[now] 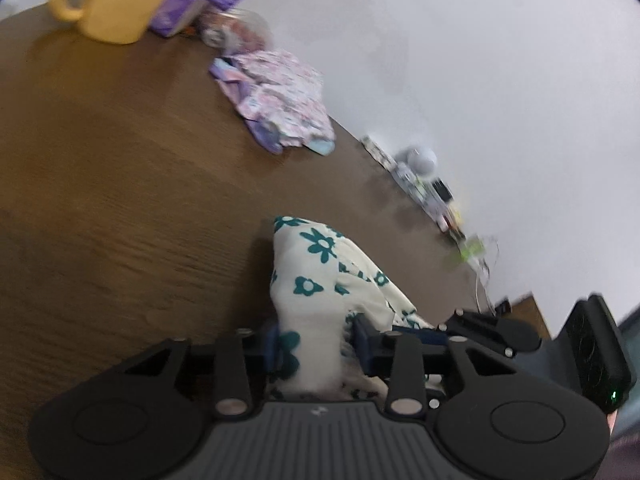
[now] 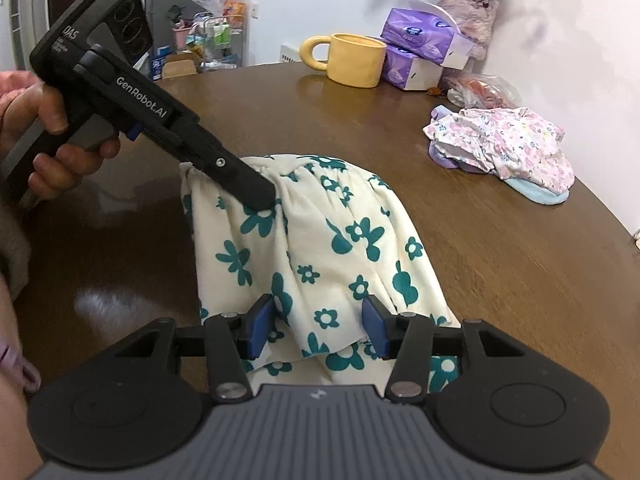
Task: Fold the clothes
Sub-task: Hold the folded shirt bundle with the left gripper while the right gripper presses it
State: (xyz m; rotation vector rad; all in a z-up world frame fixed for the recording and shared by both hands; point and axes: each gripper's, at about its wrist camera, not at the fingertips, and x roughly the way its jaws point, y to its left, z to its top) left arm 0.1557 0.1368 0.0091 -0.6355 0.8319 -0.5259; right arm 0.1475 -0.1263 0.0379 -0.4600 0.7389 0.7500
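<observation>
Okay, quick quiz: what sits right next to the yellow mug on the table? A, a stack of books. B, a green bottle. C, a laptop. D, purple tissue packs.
D: the purple tissue packs stand stacked right beside the yellow mug at the far edge of the table; no books, laptop or green bottle stand by it.

Left gripper (image 1: pixel 316 350) angled downward, fingers (image 1: pixel 362 344) partly closed, pinching. Right gripper (image 2: pixel 316 328) level, fingers (image 2: pixel 260 326) spread apart.
</observation>
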